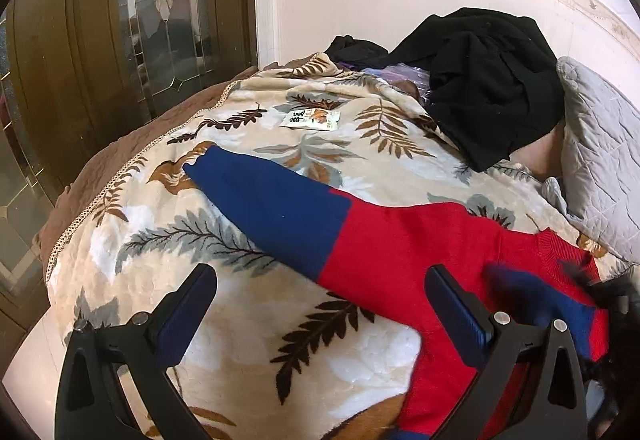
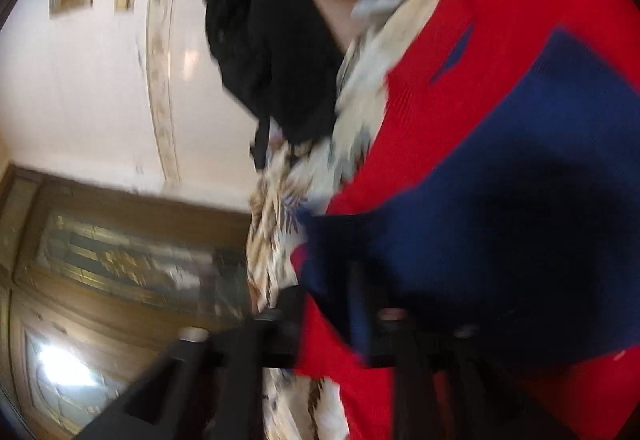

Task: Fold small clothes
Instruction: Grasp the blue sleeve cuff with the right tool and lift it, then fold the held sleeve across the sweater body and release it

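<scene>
Left gripper (image 1: 320, 316) nearest the lens, fingers wide apart, nothing between the pads. Left finger (image 1: 186, 316) over the leaf-print blanket (image 1: 224, 224); right finger (image 1: 460, 316) over the red part of the sweater (image 1: 400, 252).

Sweater lies flat on blanket, red body w/ blue sleeve ends. One sleeve runs out toward 10 o'clock, blue cuff at its tip. Second blue cuff lies on the red body at 4 o'clock, blurred. Ribbed neck at approx 3 o'clock.

Beyond sweater, 12 o'clock: small printed packet (image 1: 310, 119) on blanket. Black clothes pile (image 1: 492, 80) at 1–2 o'clock, against white wall. Grey quilted pillow (image 1: 600, 152) at 3 o'clock. Brown door w/ leaded glass (image 1: 160, 0) at 10–11 o'clock.

Right wrist view rolled sideways and heavily motion-blurred. Right gripper (image 2: 340, 324) low in frame, dark fingers close against the sweater; blue sleeve fabric drapes over one finger. Cannot tell from blur whether pads press on cloth or stand apart. Black pile at 12 o'clock here, door at 8 o'clock.
</scene>
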Demonstrator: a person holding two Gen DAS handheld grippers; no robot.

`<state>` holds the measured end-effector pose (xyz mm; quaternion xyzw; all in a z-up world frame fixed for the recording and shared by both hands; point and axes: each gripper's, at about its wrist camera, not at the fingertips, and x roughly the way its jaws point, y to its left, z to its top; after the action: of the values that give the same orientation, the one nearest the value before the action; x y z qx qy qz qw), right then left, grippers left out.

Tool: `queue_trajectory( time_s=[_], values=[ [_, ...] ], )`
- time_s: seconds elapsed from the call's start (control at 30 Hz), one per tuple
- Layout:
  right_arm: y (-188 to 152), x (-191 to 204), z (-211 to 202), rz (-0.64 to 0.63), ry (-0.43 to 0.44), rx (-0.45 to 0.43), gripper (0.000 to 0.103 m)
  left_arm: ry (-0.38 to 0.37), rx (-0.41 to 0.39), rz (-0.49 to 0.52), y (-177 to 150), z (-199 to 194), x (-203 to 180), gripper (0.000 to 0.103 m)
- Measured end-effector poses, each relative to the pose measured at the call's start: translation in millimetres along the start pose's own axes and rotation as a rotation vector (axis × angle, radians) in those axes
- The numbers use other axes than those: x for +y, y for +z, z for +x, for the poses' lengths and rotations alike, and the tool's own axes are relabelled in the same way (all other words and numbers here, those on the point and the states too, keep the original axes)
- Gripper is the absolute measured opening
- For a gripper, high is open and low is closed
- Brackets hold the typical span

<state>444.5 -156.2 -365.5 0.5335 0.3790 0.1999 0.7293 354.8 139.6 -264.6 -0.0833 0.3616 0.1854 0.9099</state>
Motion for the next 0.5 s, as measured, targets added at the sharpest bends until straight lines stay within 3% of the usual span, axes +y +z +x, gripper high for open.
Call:
queue_trajectory(
  time_s=[0.03, 0.1, 0.23, 0.3, 0.43, 0.47, 0.5],
  values=[
    [-4, 3, 0, -0.002, 0.010, 0.033, 0.098, 0.000, 0.000, -0.004, 0, 0, 1, 0.103],
    [-6, 13, -8, -0.030, 0.036, 0.035, 0.099, -0.001, 0.003, -0.011, 1, 1, 1, 0.103],
    [1, 39, -36, -0.182, -0.002, 0.038, 0.098, 0.004, 0.007, 0.006, -1, 2, -6, 0.103],
    [5, 45, -60, -0.238, -0.074, 0.016, 0.092, 0.018, 0.007, 0.018, -3, 4, -9, 0.103],
    [24, 27, -109, -0.347, -0.262, -0.015, 0.058, -0.013, 0.028, 0.046, -11, 6, -24, 0.103],
    [30, 19, -119, -0.347, -0.294, -0.031, 0.042, -0.023, 0.025, 0.058, -13, 4, -29, 0.103],
    [36, 10, -131, -0.338, -0.322, -0.047, 0.037, -0.047, 0.016, 0.088, -16, 2, -40, 0.103]
  ],
)
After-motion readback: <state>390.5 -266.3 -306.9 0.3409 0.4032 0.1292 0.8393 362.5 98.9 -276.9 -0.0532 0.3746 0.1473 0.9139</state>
